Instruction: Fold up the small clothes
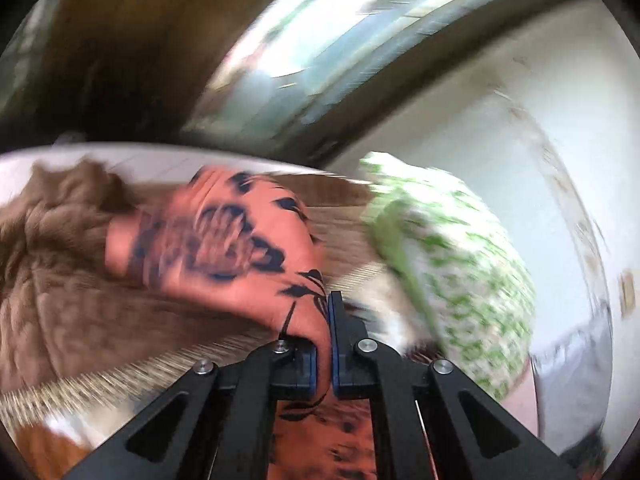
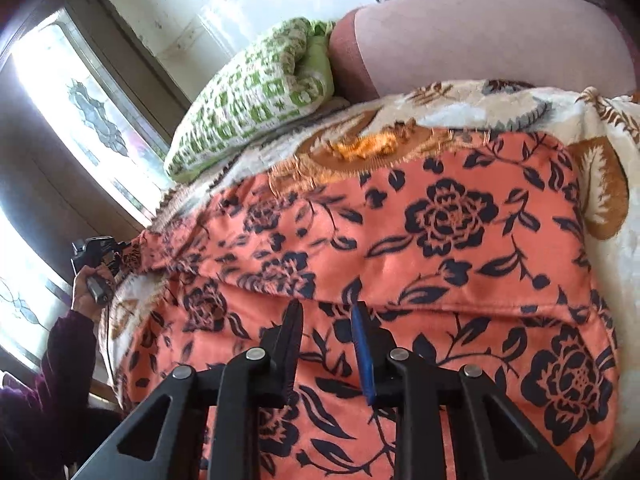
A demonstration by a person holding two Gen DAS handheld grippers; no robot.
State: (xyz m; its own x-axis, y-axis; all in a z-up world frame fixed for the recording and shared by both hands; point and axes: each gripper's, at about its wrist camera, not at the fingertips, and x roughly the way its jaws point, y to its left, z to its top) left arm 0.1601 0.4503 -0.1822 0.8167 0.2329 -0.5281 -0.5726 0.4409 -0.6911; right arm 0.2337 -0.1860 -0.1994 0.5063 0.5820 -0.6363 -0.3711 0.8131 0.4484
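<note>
An orange garment with a dark floral print (image 2: 420, 240) lies spread on a patterned blanket (image 2: 520, 108) on a bed. My left gripper (image 1: 326, 312) is shut on an edge of this garment (image 1: 224, 240), which bunches up in front of it; the view is motion-blurred. In the right wrist view the left gripper (image 2: 100, 256) shows at the far left, held by a hand, at the garment's left end. My right gripper (image 2: 326, 308) is open, its fingers apart, just above the garment near a fold line.
A green and white patterned pillow (image 2: 248, 100) lies at the head of the bed, next to a pink cushion (image 2: 480, 36). A brown knitted garment (image 1: 52, 248) lies to the left. A window (image 2: 80, 92) and white wall stand behind.
</note>
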